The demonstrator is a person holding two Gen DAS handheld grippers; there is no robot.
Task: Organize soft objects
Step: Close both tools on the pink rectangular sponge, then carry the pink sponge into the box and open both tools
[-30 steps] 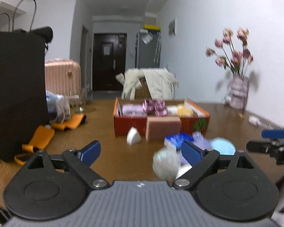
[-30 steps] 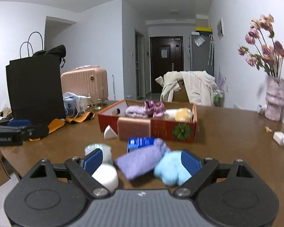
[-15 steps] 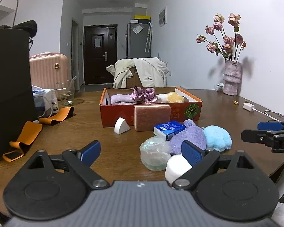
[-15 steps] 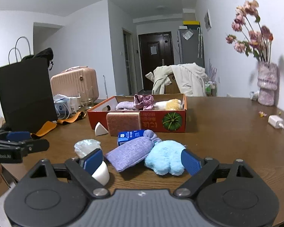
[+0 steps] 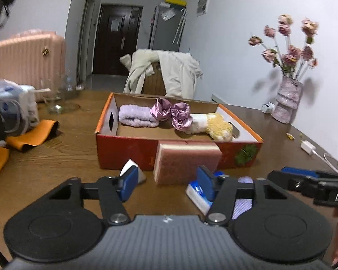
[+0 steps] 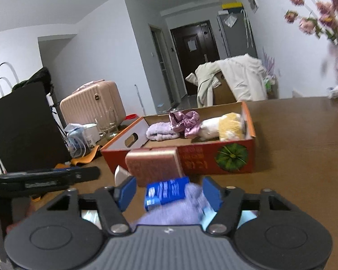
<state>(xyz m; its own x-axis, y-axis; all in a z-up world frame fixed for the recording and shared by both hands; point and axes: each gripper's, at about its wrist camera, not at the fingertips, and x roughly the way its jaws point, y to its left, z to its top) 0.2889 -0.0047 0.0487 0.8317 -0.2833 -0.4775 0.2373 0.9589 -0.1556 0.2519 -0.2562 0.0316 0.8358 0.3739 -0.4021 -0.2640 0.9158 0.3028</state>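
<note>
The left tool (image 5: pixel 166 183) is held low over the table (image 5: pixel 74 148), released, aimed at the pink sponge (image 5: pixel 187 160) leaning against the orange box (image 5: pixel 126 150). The right tool (image 6: pixel 169 192) is spread around a purple cloth (image 6: pixel 187 209) and a blue packet (image 6: pixel 165 190), not clenched.

Residential apartment: wooden dining table (image 5: pixel 74 148), pink suitcase (image 5: pixel 29 63), dark entrance door (image 5: pixel 117 42), vase of dried flowers (image 5: pixel 287 99), refrigerator (image 5: pixel 166 27).
</note>
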